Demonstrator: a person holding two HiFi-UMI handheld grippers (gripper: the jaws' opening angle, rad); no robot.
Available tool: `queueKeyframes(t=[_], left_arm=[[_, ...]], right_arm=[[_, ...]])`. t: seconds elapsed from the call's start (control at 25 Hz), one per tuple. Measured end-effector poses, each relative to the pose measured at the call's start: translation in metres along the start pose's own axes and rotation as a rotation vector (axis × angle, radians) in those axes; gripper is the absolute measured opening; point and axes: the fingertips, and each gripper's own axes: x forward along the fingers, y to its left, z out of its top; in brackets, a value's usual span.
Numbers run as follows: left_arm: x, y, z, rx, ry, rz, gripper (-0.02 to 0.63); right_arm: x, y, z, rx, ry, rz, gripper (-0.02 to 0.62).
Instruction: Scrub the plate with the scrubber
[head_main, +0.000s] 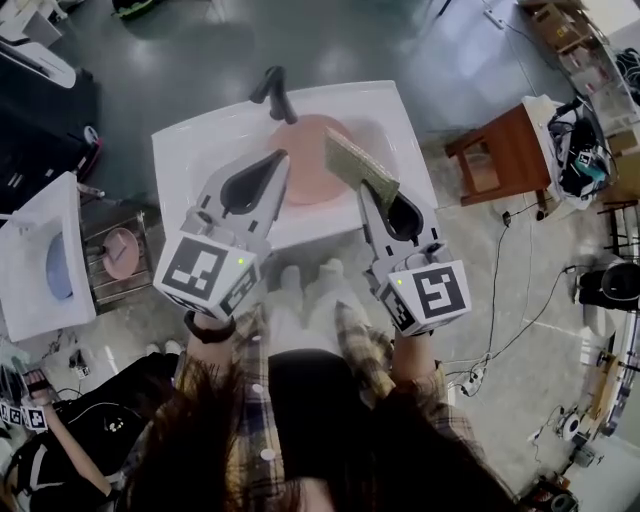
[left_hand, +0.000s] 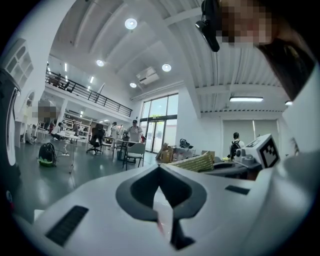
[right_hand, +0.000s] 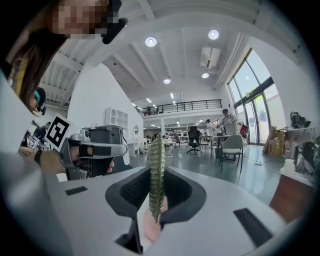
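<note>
A pink plate (head_main: 310, 160) lies in the white sink (head_main: 200, 140) below a black faucet (head_main: 275, 92). My right gripper (head_main: 362, 188) is shut on a flat green-yellow scrubber (head_main: 360, 168), held above the plate's right side. In the right gripper view the scrubber (right_hand: 156, 155) stands edge-on between the jaws of the right gripper (right_hand: 155, 200). My left gripper (head_main: 282, 158) hovers over the plate's left edge, shut with nothing in it. Its closed tips (left_hand: 160, 169) show in the left gripper view, with the scrubber (left_hand: 195, 162) off to the right.
A brown wooden stool (head_main: 505, 150) stands right of the sink, with cables on the floor near it. At the left are a second white basin (head_main: 40, 250) and a rack holding a pink dish (head_main: 120, 252). A person crouches at the lower left.
</note>
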Motion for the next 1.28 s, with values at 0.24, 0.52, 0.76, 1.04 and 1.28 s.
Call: queueKeyframes(t=[0.24, 0.52, 0.76, 1.04, 1.28], left_arm=[[0.033, 0.000, 0.001, 0.002, 0.011, 0.038, 0.014], [0.078, 0.011, 0.016, 0.005, -0.010, 0.116, 0.014], [0.106, 0.027, 0.024, -0.012, -0.030, 0.196, 0.014], [0.109, 0.043, 0.009, -0.051, -0.007, 0.292, 0.014], [0.106, 0.066, 0.006, -0.051, 0.001, 0.329, 0.014]], right_arm=[[0.018, -0.033, 0.001, 0.006, 0.007, 0.050, 0.074], [0.051, -0.062, 0.009, -0.010, 0.020, 0.177, 0.074], [0.078, -0.076, 0.014, -0.038, 0.037, 0.305, 0.074], [0.102, -0.078, 0.001, -0.035, 0.086, 0.408, 0.074], [0.123, -0.072, -0.006, -0.026, 0.105, 0.427, 0.075]])
